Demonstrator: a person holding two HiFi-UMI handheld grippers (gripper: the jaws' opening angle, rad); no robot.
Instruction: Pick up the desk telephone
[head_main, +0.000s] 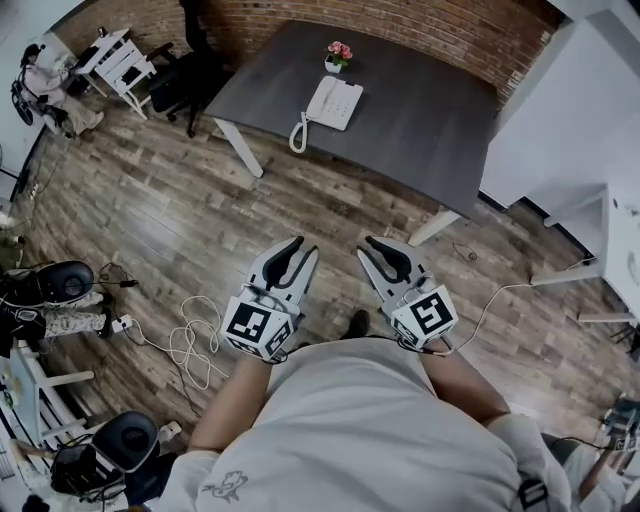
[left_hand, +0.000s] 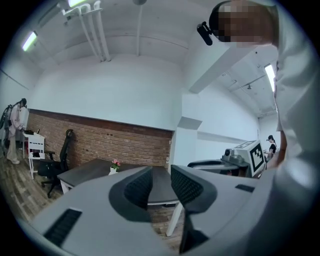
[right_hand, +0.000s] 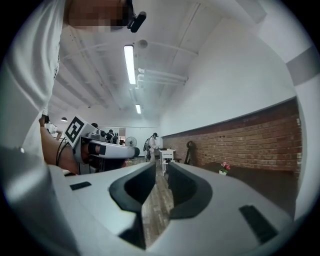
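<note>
Wood-plank floor (head_main: 330, 200) covers the room, and a brick wall (head_main: 400, 30) runs behind the bench (head_main: 430, 120). At far left, a black office chair (head_main: 185, 80) stands near the left edge of the bench. A loose white cable (head_main: 195, 345) lies on the floor to the left of the person (head_main: 370, 430).

The desk telephone (head_main: 334, 103) lies flat on the left half of the dark bench top. Its coiled cord (head_main: 297, 134) reaches the near edge. A flower pot (head_main: 338, 57) stands just beyond the telephone, at the far edge.

Both tools are held in front of the person, over the floor. They point toward the bench and are well apart from it and from the telephone.

The left tool (head_main: 305, 247) is released. In the left gripper view its jaws stand apart, and only the bench and floor show through the gap.

The right tool (head_main: 378, 248) is also released. In the right gripper view its jaws stand apart, with bare floor showing between them.
</note>
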